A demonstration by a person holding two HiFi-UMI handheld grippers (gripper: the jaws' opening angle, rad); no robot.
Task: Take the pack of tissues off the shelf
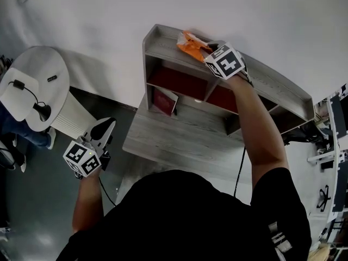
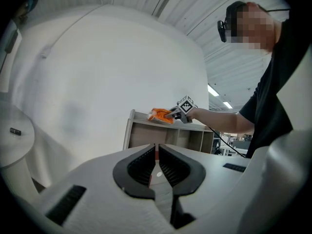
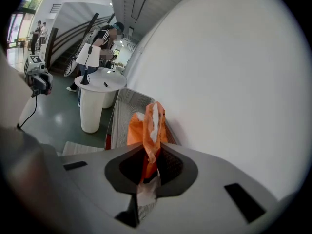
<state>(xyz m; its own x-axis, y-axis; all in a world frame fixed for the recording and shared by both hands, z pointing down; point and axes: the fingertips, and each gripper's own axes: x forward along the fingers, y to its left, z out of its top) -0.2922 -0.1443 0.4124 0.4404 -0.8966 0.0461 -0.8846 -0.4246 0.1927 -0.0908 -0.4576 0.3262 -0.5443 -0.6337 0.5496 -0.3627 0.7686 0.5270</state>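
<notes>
Round white pedestal table [image 1: 32, 86] at left, on dark glossy floor [image 1: 32, 211]. Black corded device [image 1: 42, 111] and small dark item [image 1: 51, 78] lie on its top. White shaded lamp [image 3: 88, 57] stands on same table. Person [image 3: 105, 38] stands just behind table. Plain white wall [image 1: 228, 4] behind. Grey wood desk top [image 1: 179, 140] against wall; reddish flat item [image 1: 164, 101] leans at its back. Black chair base [image 1: 326, 192] at far right.

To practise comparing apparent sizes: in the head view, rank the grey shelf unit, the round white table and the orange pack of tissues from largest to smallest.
1. grey shelf unit
2. round white table
3. orange pack of tissues, partly hidden by the right gripper
</notes>
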